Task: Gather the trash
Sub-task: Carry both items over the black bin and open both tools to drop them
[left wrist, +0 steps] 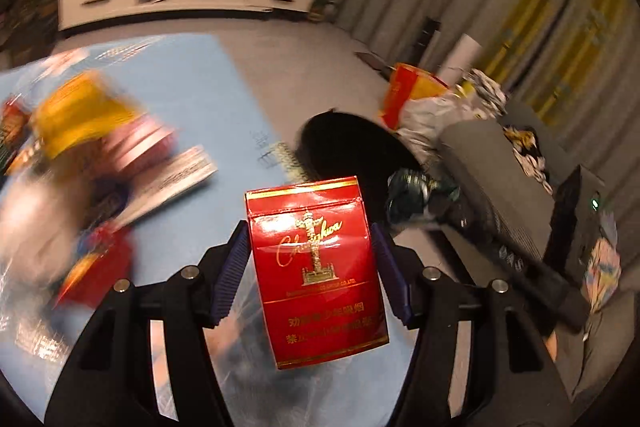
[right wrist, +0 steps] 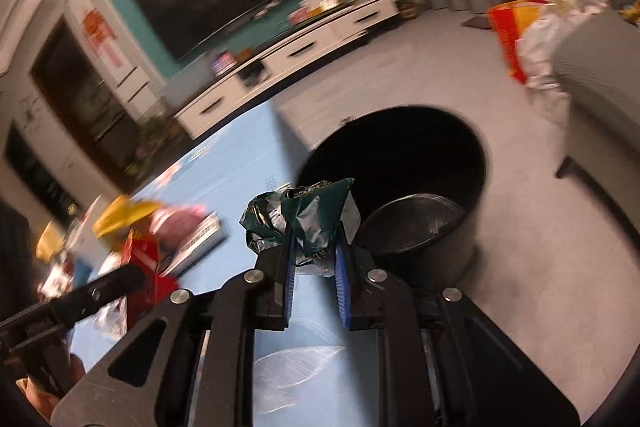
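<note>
My left gripper (left wrist: 310, 251) is shut on a red cigarette pack (left wrist: 318, 267) with gold lettering and holds it upright above the blue table (left wrist: 192, 99). My right gripper (right wrist: 314, 251) is shut on a crumpled dark green wrapper (right wrist: 304, 215) and holds it just left of the black trash bin (right wrist: 404, 187), near the table's edge. The bin also shows beyond the pack in the left wrist view (left wrist: 348, 147), with the green wrapper (left wrist: 416, 195) to its right. The left gripper arm (right wrist: 80, 299) and the red pack (right wrist: 140, 259) appear at the right wrist view's lower left.
A blurred pile of trash lies on the table's left: a yellow bag (left wrist: 76, 115), a pink packet (left wrist: 136, 143), a flat printed box (left wrist: 180, 175). A grey sofa (left wrist: 500, 179) stands to the right, a white TV cabinet (right wrist: 288, 55) beyond the grey floor.
</note>
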A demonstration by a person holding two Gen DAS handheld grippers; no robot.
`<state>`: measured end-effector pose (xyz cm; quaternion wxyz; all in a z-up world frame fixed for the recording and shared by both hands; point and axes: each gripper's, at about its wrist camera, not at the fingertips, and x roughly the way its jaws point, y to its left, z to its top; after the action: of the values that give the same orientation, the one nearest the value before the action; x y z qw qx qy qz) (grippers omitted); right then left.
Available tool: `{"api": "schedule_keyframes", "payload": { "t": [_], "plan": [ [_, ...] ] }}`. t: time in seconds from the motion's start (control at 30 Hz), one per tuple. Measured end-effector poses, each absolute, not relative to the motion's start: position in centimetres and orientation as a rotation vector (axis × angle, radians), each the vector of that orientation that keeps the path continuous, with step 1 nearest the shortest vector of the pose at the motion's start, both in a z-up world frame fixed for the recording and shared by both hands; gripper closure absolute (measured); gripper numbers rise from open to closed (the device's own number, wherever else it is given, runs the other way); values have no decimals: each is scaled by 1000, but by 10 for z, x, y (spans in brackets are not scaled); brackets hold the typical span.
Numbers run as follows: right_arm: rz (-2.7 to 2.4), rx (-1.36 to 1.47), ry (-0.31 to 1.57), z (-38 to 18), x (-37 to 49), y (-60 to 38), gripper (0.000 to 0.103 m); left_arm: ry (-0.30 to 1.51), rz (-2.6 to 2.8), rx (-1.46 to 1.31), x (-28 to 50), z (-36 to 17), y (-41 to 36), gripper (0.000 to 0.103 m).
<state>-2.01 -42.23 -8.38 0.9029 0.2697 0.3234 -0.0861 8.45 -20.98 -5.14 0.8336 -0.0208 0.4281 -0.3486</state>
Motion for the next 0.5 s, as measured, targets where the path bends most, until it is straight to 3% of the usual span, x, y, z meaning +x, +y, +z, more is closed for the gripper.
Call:
{"api": "schedule_keyframes", "payload": {
  "t": [0.3,0.33,0.4,0.47,0.5],
  "plan": [
    [-279,545,692,-108,14,-476,82,914,-843,38,141,-80,-337,40],
    [-284,543,696,-112,18,-482,80,917,-843,46,143,-84,-344,38],
    [-307,541,707,-117,22,-492,67,914,-841,63,149,-90,-358,17],
    [-324,555,718,-125,24,-498,52,910,-837,76,151,-93,-362,16],
    [-330,557,719,-126,22,-501,52,910,-831,82,151,-94,-362,15]
  ]
}}
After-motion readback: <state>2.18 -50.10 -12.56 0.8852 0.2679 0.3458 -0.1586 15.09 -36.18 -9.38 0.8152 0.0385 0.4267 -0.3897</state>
